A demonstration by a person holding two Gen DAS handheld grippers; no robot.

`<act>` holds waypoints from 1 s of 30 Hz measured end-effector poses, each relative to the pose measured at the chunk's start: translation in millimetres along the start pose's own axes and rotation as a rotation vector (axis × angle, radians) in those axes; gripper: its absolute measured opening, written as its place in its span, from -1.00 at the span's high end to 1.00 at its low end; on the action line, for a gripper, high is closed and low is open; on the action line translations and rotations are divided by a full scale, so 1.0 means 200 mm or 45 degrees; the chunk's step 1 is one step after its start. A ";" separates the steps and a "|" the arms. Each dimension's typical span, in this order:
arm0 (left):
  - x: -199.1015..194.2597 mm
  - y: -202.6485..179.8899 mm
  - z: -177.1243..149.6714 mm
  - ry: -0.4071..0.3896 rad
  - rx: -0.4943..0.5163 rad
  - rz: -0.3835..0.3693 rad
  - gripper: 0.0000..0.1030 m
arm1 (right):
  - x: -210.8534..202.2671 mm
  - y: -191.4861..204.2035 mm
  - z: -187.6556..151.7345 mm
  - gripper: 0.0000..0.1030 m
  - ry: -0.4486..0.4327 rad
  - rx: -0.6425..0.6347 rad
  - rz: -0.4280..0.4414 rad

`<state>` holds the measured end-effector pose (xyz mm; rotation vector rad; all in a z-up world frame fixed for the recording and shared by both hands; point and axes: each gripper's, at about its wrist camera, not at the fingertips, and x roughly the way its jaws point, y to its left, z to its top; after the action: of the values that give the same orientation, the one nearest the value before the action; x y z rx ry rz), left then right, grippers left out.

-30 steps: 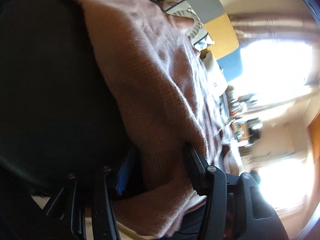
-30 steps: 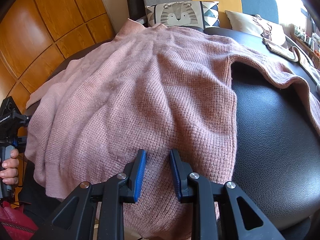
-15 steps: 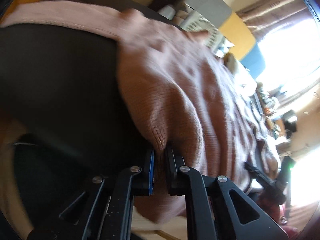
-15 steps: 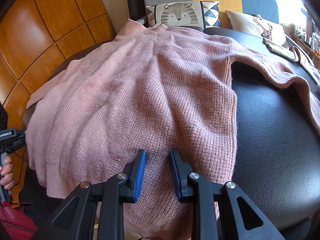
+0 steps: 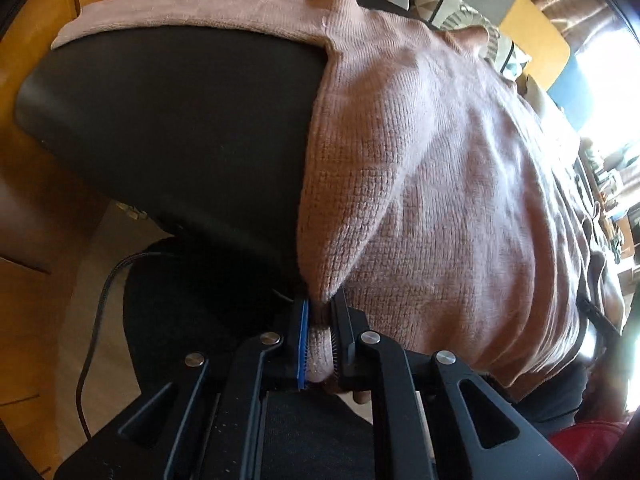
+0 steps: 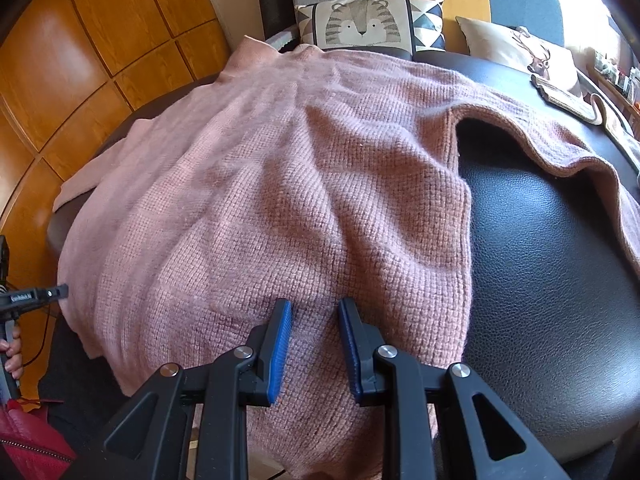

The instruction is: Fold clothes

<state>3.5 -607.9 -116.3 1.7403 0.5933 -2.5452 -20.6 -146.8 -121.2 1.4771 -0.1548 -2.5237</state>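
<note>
A pink knitted sweater (image 6: 300, 180) lies spread over a black leather seat (image 6: 540, 260), its sleeve trailing to the right. In the left wrist view my left gripper (image 5: 320, 312) is shut on the lower left corner of the sweater (image 5: 440, 200), and the knit bunches up between the pads. A sleeve runs along the far rim of the seat (image 5: 180, 120). My right gripper (image 6: 314, 308) hangs over the front hem, its jaws closing. Flat, unbunched knit shows in the gap between its blue pads. Part of the left gripper (image 6: 32, 298) shows at the left edge.
A tiger cushion (image 6: 368, 24) and a deer cushion (image 6: 520, 52) lean at the back. Wood panelling (image 6: 100, 40) runs along the left. A beige garment (image 6: 568, 96) lies far right. A red bag (image 6: 28, 432) and a black cable (image 5: 96, 320) sit low on the left.
My left gripper has shut on the sweater's corner and swung round, drawing that corner up from the seat's edge. The right gripper has stayed in place over the hem.
</note>
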 end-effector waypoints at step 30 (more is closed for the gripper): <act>0.19 -0.39 0.55 -0.438 0.598 0.431 0.20 | 0.23 -0.09 0.47 0.51 -0.035 -0.247 -0.200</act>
<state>-126.0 -561.0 -92.8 1.2814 -0.3085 -2.7647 -126.4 -141.3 -118.4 1.4289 0.2042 -2.5941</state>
